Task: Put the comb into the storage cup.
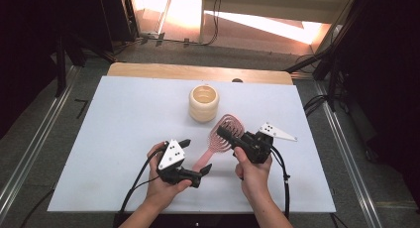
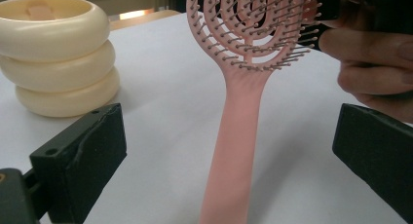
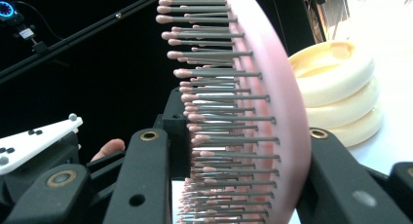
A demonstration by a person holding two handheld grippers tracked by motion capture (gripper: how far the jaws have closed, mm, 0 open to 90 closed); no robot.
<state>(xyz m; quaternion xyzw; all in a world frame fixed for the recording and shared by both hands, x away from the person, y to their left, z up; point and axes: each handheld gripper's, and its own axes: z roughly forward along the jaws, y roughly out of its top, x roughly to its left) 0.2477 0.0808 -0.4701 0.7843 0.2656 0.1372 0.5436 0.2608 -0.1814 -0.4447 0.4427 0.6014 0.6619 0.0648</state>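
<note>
A pink hairbrush point(image 1: 225, 130) lies slanted at the table's middle, its handle running toward the front left. My right gripper point(image 1: 224, 134) is shut on its head: one jaw presses the bristles point(image 3: 219, 112), the other the smooth back. My left gripper point(image 1: 194, 156) is open, and its jaws stand wide on both sides of the brush handle point(image 2: 234, 146) without touching it. A cream ribbed cup point(image 1: 203, 102) stands upright just behind the brush. In the right gripper view it stands past the brush's back as the cup point(image 3: 336, 83).
The white tabletop point(image 1: 124, 119) has free room at left and far right. A wooden strip point(image 1: 198, 72) runs along its back edge. The person's right fingers point(image 2: 375, 63) wrap the right gripper close to the brush head. Dark frame rails flank the table.
</note>
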